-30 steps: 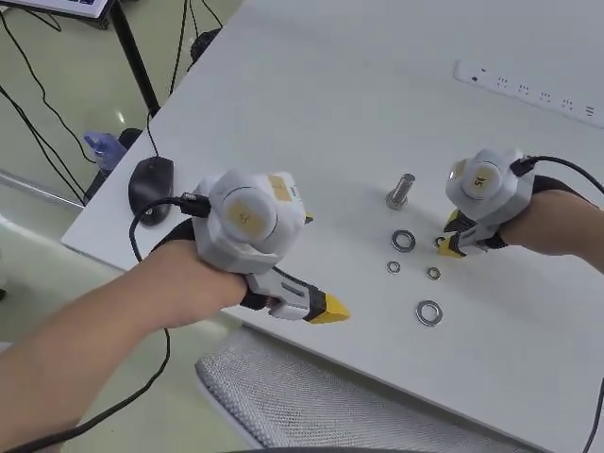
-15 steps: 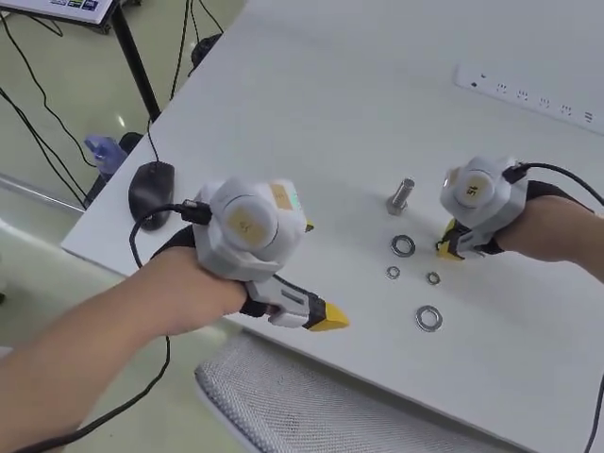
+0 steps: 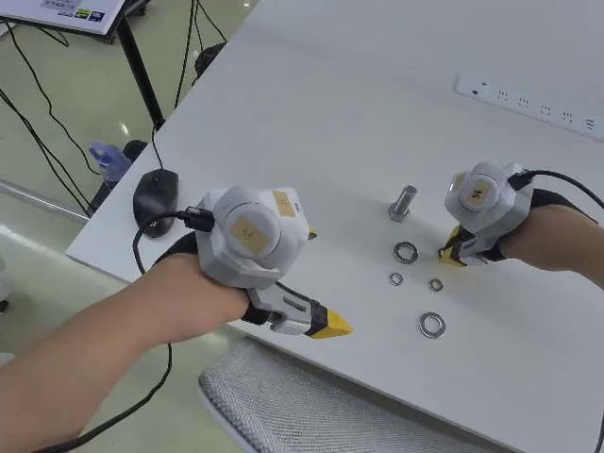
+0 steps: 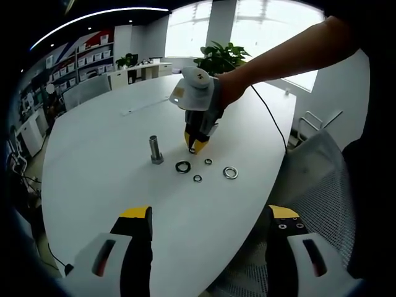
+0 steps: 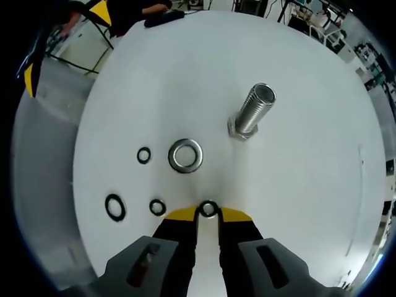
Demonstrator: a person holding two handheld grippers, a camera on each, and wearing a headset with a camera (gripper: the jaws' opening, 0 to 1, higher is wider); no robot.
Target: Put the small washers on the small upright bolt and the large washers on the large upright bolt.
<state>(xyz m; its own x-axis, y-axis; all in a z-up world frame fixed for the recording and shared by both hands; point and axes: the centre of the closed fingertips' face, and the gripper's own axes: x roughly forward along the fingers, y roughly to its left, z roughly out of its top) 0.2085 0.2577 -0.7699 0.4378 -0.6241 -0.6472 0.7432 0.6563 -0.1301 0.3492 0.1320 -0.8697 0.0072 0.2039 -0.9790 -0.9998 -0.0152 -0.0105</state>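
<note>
A large upright bolt [image 3: 403, 202] [image 5: 252, 111] [image 4: 155, 149] stands on the white table [image 3: 311, 123]. Two large washers [image 3: 406, 252] [image 3: 432, 325] and two small washers [image 3: 395, 278] [image 3: 435, 284] lie flat in front of it. My right gripper [image 3: 451, 255] [image 5: 208, 213] is tipped down at the table just right of them, jaws nearly together on a small washer [image 5: 208, 209]. Whether that ring is lifted I cannot tell. My left gripper [image 3: 321, 279] [image 4: 209, 216] hovers over the near table edge, jaws wide open with nothing in them.
A white power strip [image 3: 528, 99] lies at the far right of the table. A black mouse [image 3: 154, 193] sits at the left edge. A grey mesh chair [image 3: 311, 406] stands below the near edge. Cables and a blue bottle [image 3: 111, 160] are on the floor.
The view has shifted a little. Both grippers keep nearly the same places relative to the bolt and washers.
</note>
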